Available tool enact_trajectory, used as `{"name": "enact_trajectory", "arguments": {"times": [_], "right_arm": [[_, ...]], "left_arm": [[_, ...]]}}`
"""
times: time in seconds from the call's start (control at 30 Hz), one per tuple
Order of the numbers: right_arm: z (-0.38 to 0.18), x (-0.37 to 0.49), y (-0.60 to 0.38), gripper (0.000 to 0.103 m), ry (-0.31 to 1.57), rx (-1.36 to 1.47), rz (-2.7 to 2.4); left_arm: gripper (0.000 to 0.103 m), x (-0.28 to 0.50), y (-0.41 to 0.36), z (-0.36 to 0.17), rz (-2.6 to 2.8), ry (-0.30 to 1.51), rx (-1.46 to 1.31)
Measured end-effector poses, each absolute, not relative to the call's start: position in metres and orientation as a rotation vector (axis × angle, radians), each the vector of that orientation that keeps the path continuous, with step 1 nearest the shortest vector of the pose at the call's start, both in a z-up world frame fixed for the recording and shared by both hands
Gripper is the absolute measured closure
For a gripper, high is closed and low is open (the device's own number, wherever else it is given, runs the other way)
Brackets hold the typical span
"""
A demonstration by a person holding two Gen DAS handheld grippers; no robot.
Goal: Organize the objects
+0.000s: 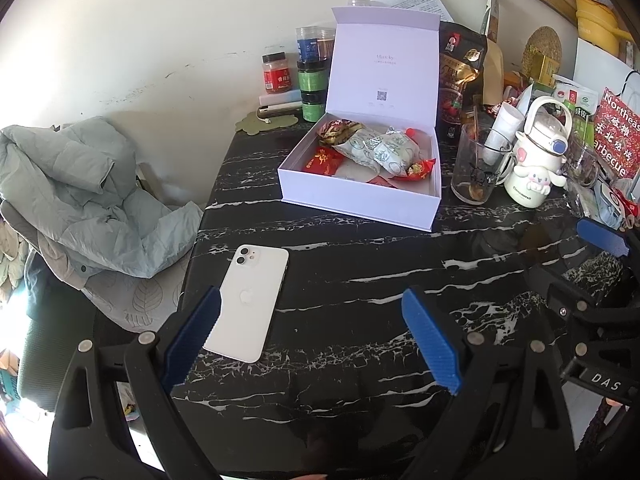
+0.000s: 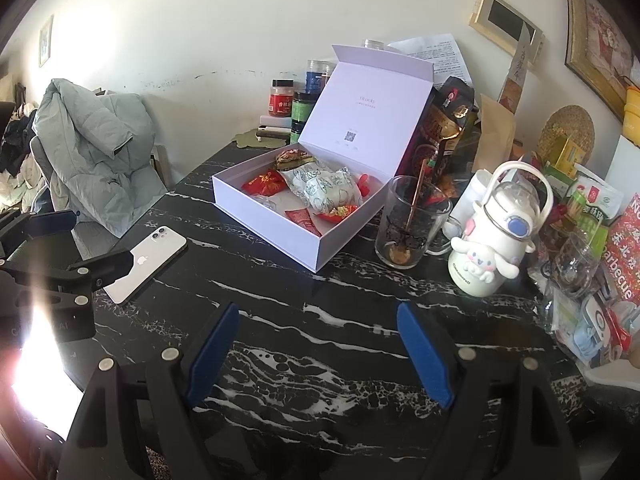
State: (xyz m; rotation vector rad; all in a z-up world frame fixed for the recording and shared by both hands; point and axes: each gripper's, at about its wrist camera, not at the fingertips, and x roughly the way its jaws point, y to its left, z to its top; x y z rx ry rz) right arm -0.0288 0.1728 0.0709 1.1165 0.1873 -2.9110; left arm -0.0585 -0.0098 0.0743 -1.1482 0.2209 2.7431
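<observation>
Two blue-padded jaws of the left gripper [image 1: 312, 332] angle down over the table [image 1: 360, 264], apart and empty; phone [image 1: 250, 300] at nine o'clock, box [image 1: 360, 192] at twelve. Right gripper [image 2: 318, 344] likewise tilts down, jaws apart, empty, phone [image 2: 146, 258] at ten, box [image 2: 276, 216] at twelve.

A black, white-veined marble surface [image 1: 360, 280] is set against a scuffed white wall [image 1: 160, 40]. Framed pictures [image 2: 596, 40] are hung above its far right corner, and strong light is cast from the left.
</observation>
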Motion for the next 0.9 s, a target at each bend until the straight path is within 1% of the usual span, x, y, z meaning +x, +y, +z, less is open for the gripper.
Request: {"name": "enact_trajectory", "arguments": {"times": [0.9], "right_arm": [[0.061, -0.030, 0.171, 0.020, 0.193, 1.170, -2.895]], "left_arm": [[0.011, -0.055, -0.010, 0.064, 2.745, 0.229, -1.147]]}}
